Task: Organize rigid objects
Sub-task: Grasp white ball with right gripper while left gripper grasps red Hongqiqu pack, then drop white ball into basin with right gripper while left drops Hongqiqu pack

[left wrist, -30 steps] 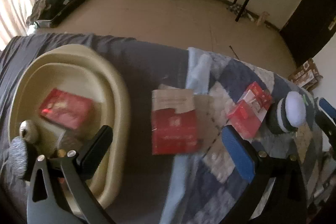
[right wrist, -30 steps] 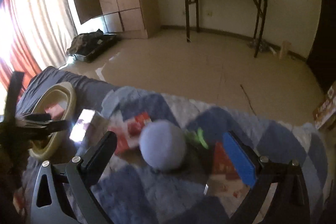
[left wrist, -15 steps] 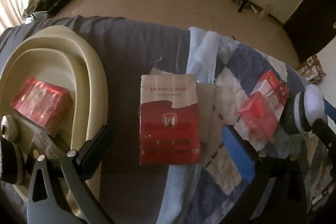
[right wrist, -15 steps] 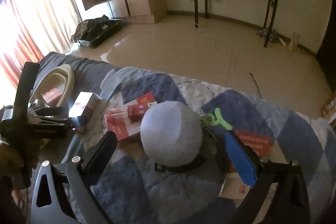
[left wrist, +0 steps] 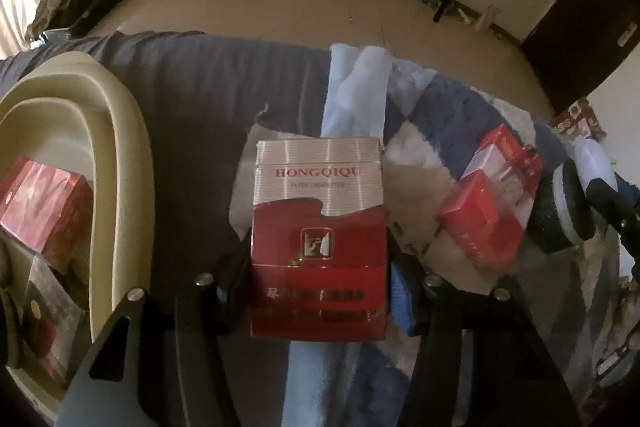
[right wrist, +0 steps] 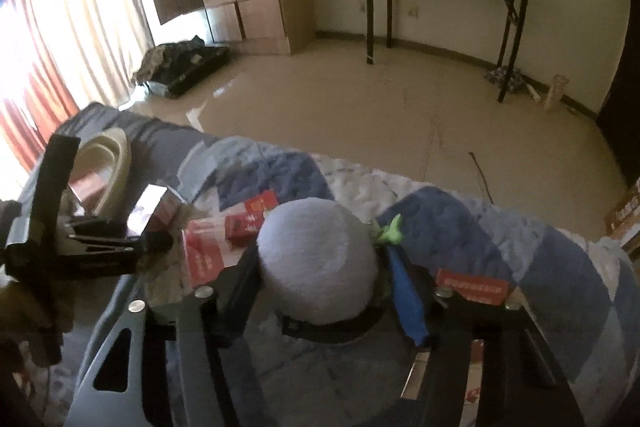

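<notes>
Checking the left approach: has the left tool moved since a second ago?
Yes. The left tool moved down toward the red-and-silver pack, its jaws closing on it.

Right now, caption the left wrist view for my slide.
Left gripper closing on a Hongqiqu cigarette pack beside a beige basin.

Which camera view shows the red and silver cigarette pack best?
The left wrist view: the red and silver cigarette pack faces the camera, its printed front readable. The right wrist view shows it only small, sideways and glare-washed at the left.
</notes>
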### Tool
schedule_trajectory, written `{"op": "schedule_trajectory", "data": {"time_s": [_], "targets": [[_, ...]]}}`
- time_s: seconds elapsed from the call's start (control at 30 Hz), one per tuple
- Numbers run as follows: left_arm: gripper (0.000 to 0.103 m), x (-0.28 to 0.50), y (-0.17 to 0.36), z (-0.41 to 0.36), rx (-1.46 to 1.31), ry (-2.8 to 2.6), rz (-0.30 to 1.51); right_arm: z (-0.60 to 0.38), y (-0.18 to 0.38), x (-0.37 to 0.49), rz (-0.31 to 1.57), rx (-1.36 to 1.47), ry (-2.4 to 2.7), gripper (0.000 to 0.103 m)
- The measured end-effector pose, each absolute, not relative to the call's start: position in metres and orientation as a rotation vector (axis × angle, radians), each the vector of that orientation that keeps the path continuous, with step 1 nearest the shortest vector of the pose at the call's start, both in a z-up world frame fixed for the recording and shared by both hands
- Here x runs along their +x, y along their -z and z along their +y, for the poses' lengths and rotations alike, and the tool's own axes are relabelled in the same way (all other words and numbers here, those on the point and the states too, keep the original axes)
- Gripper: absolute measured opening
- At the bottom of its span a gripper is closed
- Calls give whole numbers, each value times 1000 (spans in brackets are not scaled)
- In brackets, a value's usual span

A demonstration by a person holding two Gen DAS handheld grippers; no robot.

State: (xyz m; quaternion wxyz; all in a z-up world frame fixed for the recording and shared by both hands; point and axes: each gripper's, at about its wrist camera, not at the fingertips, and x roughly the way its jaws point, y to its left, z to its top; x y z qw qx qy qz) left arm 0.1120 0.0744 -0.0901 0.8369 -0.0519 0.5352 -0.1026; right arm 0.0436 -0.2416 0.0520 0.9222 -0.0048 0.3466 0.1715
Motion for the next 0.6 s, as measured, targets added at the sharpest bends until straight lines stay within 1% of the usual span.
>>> {"op": "schedule_trajectory", "data": {"time_s": [0.07,0.17,0.27,0.33,0.43,0.5,0.6], "targets": [[58,111,87,75,-124,222,1130,-246,-54,41,700,5,-360,55],[58,103,77,83,-131,210,1102,-253,-58,36,687,17,-356,55],[58,93,55,104,-199,228,1079,-254,-74,26,649,1,-362,55],[58,82,25,129,-200,229,1030,-245,-83,23,647,-24,-405,55],[58,78,-6,178,-176,178,986,-209,-94,20,630,-99,-473,55],[58,78,-14,213,-159,110,974,-175,-100,17,619,-128,-543,55],[58,85,-6,264,-180,28,1053,-109,-100,13,637,-164,-668,55]]}}
